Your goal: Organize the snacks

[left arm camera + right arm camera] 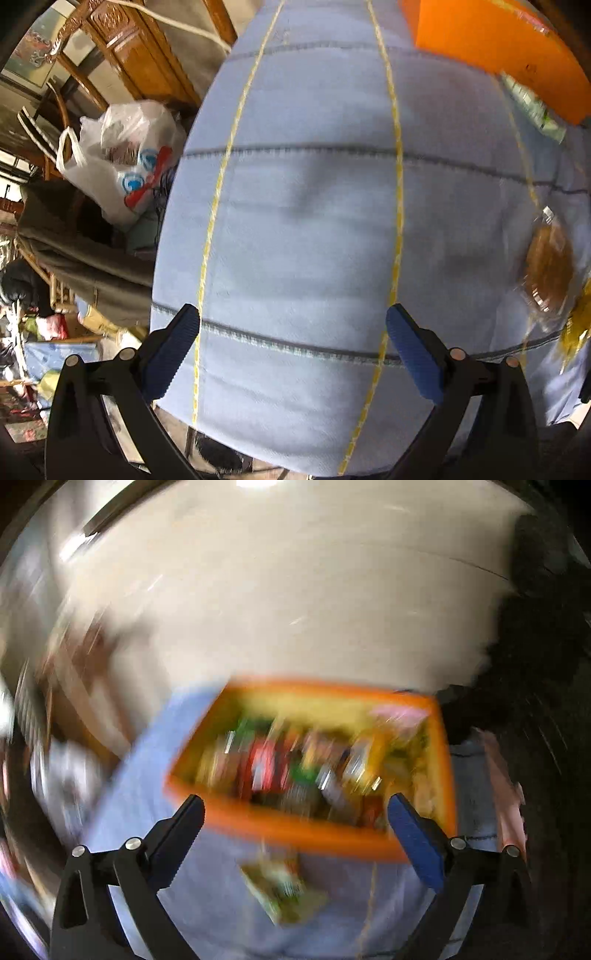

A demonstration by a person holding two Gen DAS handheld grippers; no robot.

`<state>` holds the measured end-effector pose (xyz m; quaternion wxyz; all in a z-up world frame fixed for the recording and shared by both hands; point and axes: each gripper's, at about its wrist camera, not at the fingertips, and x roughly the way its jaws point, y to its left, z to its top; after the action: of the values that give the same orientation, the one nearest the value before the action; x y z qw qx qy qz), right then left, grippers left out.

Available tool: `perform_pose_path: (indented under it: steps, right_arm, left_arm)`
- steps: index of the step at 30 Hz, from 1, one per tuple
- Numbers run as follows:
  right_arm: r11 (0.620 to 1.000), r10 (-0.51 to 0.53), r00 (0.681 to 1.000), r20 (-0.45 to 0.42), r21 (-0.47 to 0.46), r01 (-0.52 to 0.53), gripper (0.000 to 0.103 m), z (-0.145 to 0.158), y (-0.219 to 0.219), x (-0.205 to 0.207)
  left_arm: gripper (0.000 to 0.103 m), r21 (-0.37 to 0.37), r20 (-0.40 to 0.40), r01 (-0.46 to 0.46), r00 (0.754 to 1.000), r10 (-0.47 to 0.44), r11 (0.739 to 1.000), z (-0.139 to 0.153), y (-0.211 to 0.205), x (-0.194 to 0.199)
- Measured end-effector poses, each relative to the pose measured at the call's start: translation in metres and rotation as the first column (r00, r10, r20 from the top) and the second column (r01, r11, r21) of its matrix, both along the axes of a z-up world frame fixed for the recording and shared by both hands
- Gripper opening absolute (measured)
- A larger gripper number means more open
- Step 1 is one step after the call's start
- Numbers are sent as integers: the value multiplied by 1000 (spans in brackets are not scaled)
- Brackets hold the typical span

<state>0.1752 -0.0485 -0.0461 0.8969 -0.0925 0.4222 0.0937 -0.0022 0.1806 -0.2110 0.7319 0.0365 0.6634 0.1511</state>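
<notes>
Both grippers wide apart, holding nothing

Right gripper [295,812] faces the orange plastic box [280,827] mid-frame; left gripper [293,321] over blue cloth [295,221]; blurry rushing might bump it.

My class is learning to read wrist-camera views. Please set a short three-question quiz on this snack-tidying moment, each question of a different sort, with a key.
1. True or false: the left gripper is shut on a snack.
2. Multiple choice: the orange box in the right wrist view holds A) nothing, B) many colourful packets, C) folded cloth.
3. Fill in: a greenish packet lies on the light blue cloth, ______ the box.

Key:
1. False; both it and the right gripper are open and empty.
2. B.
3. Outside.
</notes>
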Motion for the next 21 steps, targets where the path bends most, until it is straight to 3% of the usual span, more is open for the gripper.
perform_pose_path:
  steps: [2, 5, 12, 13, 14, 15, 18, 21]
  right_arm:
    - [1000, 26, 995, -93, 5, -26, 99, -43, -1, -3]
    - [996, 54, 981, -185, 74, -41, 99, -95, -13, 11]
    - [989, 145, 947, -287, 71, -130, 98, -142, 0, 41]
    - [990, 143, 953, -268, 43, -136, 93, -146, 3, 37]
    - [990, 136, 963, -231, -7, -141, 80, -147, 7, 34]
    - [989, 133, 968, -211, -33, -143, 52, -144, 10, 30]
    - [995, 98, 961, -258, 56, -86, 45, -138, 6, 23]
    - [998, 47, 969, -242, 56, -34, 44, -127, 2, 8]
  left_arm:
    - [99, 13, -37, 0, 999, 1, 1000, -6, -1, -3]
    - [99, 48, -25, 13, 1000, -11, 999, 0, -4, -9]
    - [99, 63, -62, -48, 997, 52, 997, -3, 0, -25]
    - [99, 66, -70, -56, 996, 61, 996, -5, 1, -27]
    - [99, 65, -78, -63, 995, 68, 996, -7, 1, -29]
    - [99, 62, -83, -68, 994, 73, 996, -8, 1, -30]
    - [99, 49, -92, -76, 993, 80, 996, -12, -2, -32]
    - [99, 46, -92, -63, 994, 67, 997, -12, -6, -30]
